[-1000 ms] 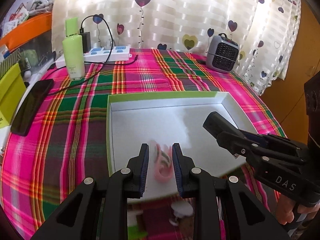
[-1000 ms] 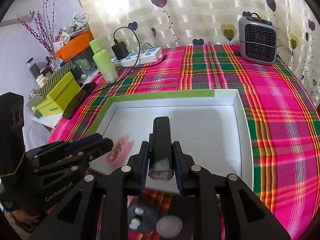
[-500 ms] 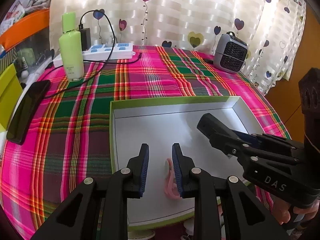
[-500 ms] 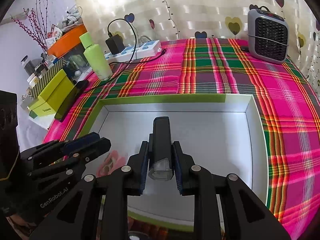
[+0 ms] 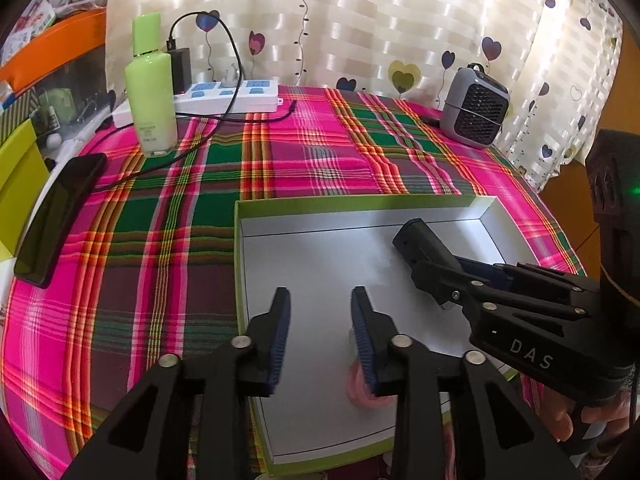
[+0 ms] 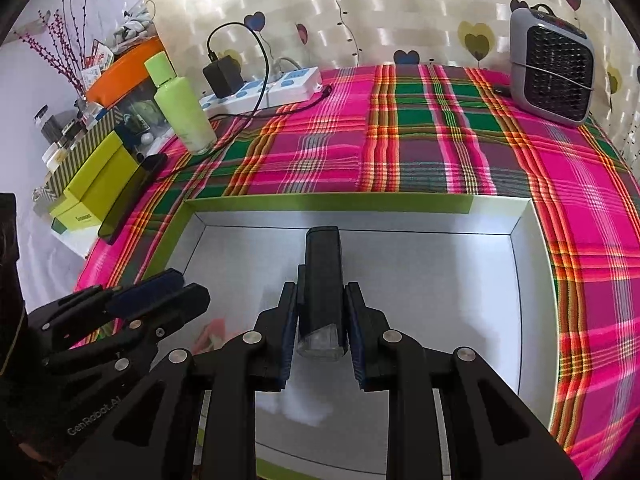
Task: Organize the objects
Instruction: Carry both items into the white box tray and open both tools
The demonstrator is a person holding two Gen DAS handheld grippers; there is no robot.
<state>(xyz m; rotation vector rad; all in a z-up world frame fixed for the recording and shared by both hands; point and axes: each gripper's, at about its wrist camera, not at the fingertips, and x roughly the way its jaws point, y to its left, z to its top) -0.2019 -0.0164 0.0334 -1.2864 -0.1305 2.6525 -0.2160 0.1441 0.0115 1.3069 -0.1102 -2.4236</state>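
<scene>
We are holding the right gripper clamped on one black, block-shaped device above the green-rimmed white tray, while the left gripper is hanging spread apart. One pink item is lying at the tray's near edge.

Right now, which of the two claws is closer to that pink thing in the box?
Left. The left gripper hangs open right over the pink item; the right gripper, farther right, grips a black device.
</scene>
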